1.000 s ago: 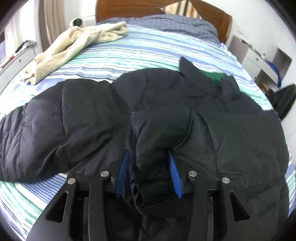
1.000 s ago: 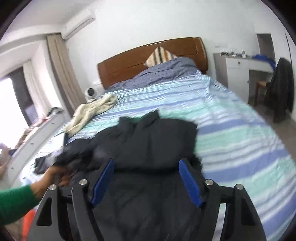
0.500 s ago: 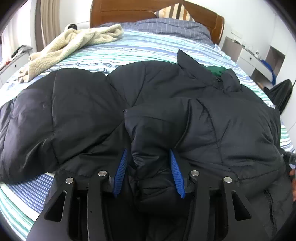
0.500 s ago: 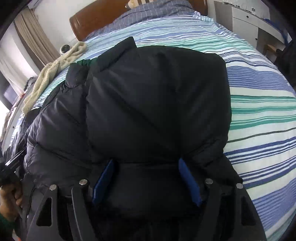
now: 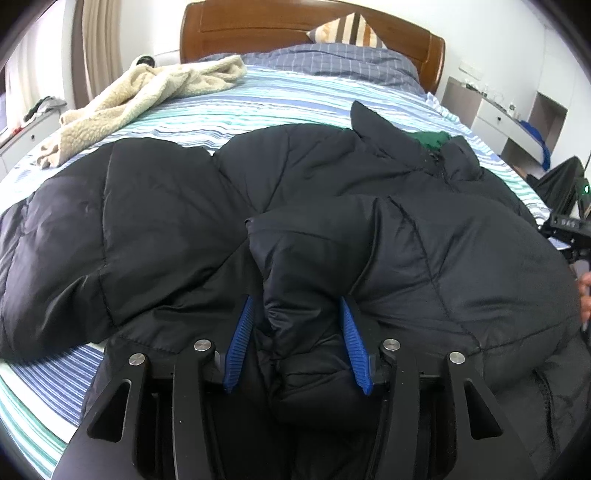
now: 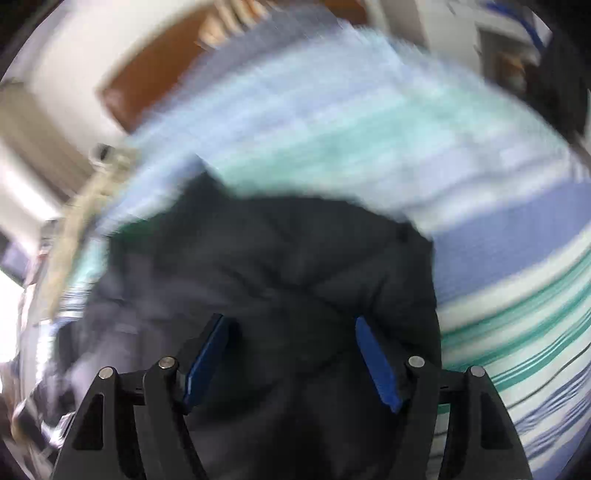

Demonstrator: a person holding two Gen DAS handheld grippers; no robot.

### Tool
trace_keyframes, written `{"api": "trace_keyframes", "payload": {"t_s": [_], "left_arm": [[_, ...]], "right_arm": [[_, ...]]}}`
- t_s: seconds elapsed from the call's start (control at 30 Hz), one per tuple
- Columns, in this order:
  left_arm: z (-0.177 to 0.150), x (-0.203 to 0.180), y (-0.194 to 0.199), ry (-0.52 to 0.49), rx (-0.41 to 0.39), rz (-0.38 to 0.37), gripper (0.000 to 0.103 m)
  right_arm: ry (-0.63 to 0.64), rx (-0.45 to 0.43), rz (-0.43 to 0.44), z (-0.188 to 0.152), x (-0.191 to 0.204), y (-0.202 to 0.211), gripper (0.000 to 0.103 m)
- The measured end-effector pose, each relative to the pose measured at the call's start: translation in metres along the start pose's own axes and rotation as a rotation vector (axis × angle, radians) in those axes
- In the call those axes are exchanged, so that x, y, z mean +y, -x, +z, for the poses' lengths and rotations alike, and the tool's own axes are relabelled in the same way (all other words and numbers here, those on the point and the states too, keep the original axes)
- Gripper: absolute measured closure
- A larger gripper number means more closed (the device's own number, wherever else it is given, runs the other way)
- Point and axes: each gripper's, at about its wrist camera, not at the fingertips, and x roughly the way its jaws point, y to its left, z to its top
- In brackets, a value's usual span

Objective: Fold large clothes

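Note:
A black puffer jacket (image 5: 155,221) lies spread across the striped bed (image 5: 295,107), its collar toward the headboard with green lining showing. One sleeve (image 5: 314,258) is folded over the body. My left gripper (image 5: 297,314) is shut on the end of that sleeve, low over the jacket. My right gripper (image 6: 291,325) is open, its blue pads either side of the jacket (image 6: 277,258); that view is motion-blurred. The right gripper's body shows at the right edge of the left wrist view (image 5: 569,229).
A cream fleece garment (image 5: 147,96) lies at the bed's far left. A wooden headboard (image 5: 258,26) and striped pillow (image 5: 347,31) stand behind. White desk furniture (image 5: 498,118) and a dark garment on a chair (image 5: 557,181) stand right of the bed.
The right gripper has swung fast, blurring its view, and the jacket sits lower in its frame. The left gripper keeps its hold on the sleeve, shifted slightly forward.

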Motion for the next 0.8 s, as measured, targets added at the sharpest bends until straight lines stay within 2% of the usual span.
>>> {"api": "trace_keyframes", "payload": {"t_s": [0.07, 0.17, 0.23, 0.33, 0.4, 0.43, 0.5, 0.53, 0.57, 0.63, 0.67, 0.73, 0.8], "left_arm": [[-0.001, 0.000, -0.001, 0.001, -0.001, 0.001, 0.053], [-0.001, 0.001, -0.001, 0.005, -0.001, -0.003, 0.053], [-0.001, 0.002, -0.001, 0.007, -0.002, -0.005, 0.053], [-0.001, 0.002, -0.001, 0.009, -0.003, -0.006, 0.053], [0.000, 0.001, -0.001, 0.007, -0.001, -0.004, 0.053], [-0.001, 0.001, -0.001, 0.006, 0.000, -0.002, 0.053], [0.000, 0.000, -0.001, -0.001, 0.002, 0.001, 0.053], [0.001, -0.002, -0.001, -0.008, 0.007, 0.011, 0.052], [0.001, -0.003, -0.002, -0.014, 0.012, 0.018, 0.052], [0.003, -0.003, -0.002, -0.021, 0.022, 0.030, 0.051], [0.004, -0.003, -0.001, -0.025, 0.030, 0.040, 0.049], [0.006, -0.005, 0.004, -0.038, 0.051, 0.083, 0.039], [0.001, -0.007, 0.017, -0.041, 0.075, 0.121, 0.021]], "right_arm": [[0.039, -0.026, -0.050, -0.006, 0.008, 0.002, 0.032], [0.095, -0.015, -0.090, -0.013, 0.020, 0.015, 0.032], [0.107, -0.038, -0.041, -0.017, 0.025, 0.037, 0.031], [0.146, -0.112, 0.104, -0.052, 0.033, 0.096, 0.030], [0.166, -0.079, 0.169, -0.076, 0.036, 0.108, 0.030], [0.165, -0.028, 0.161, -0.086, 0.036, 0.099, 0.030], [0.147, 0.090, 0.084, -0.101, 0.030, 0.067, 0.030], [0.141, 0.088, 0.082, -0.111, 0.025, 0.053, 0.030], [0.157, 0.059, 0.067, -0.112, 0.027, 0.052, 0.030], [0.146, 0.064, 0.020, -0.111, 0.032, 0.057, 0.030], [0.126, 0.058, 0.006, -0.112, 0.033, 0.064, 0.030], [0.107, 0.017, 0.035, -0.120, 0.038, 0.089, 0.030], [0.148, -0.039, 0.077, -0.142, 0.045, 0.125, 0.029]]}}
